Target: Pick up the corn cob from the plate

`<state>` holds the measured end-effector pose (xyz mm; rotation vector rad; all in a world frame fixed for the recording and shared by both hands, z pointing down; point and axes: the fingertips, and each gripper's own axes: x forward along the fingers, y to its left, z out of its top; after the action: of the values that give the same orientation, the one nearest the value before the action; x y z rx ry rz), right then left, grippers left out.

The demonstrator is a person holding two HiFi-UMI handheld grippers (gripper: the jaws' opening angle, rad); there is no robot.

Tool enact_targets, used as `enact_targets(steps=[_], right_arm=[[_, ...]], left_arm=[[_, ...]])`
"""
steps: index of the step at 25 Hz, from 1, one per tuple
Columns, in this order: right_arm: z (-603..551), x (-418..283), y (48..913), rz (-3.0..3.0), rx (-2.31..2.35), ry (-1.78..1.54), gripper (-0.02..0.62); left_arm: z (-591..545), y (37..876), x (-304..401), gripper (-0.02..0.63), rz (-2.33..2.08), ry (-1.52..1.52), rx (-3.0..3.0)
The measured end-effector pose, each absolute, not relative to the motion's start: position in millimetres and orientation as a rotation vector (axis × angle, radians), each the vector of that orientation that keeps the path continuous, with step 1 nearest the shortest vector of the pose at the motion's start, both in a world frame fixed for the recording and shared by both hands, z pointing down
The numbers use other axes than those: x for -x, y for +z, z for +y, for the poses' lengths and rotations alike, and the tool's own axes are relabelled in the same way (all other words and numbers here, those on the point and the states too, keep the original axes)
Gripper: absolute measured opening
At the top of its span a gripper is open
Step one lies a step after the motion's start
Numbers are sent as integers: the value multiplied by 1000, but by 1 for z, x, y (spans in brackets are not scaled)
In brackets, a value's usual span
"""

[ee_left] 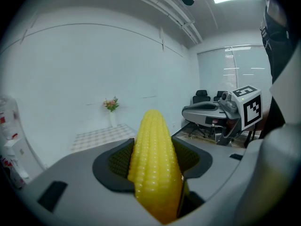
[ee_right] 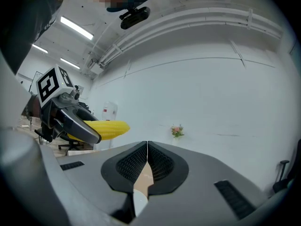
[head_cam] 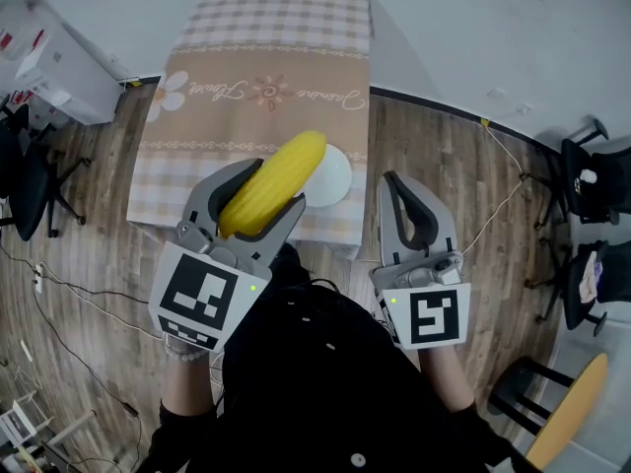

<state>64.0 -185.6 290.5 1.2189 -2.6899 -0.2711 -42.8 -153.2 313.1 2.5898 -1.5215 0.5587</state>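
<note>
A yellow corn cob (head_cam: 272, 183) is clamped in my left gripper (head_cam: 258, 200), lifted well above the table and pointing up and away. In the left gripper view the corn cob (ee_left: 153, 161) fills the gap between the two dark pads. The white plate (head_cam: 333, 177) lies on the table below, partly hidden behind the cob, with nothing seen on it. My right gripper (head_cam: 415, 213) hangs to the right of the plate, shut with nothing in it; its pads (ee_right: 162, 162) meet. The right gripper view also shows the corn cob (ee_right: 108, 129) in the other gripper at left.
A table (head_cam: 260, 87) with a checked and tan cloth stands on a wooden floor. Office chairs (head_cam: 592, 180) stand at right and another chair (head_cam: 28, 185) at left. A small vase of flowers (ee_left: 111, 108) sits on the far end of the table.
</note>
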Motion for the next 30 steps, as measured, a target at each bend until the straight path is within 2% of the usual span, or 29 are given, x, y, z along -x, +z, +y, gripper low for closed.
enact_targets(steps=[30], right_arm=[[-177, -59, 291, -2689, -1170, -284, 43]], left_arm=[[-148, 316, 43, 258, -1523, 563, -2584]])
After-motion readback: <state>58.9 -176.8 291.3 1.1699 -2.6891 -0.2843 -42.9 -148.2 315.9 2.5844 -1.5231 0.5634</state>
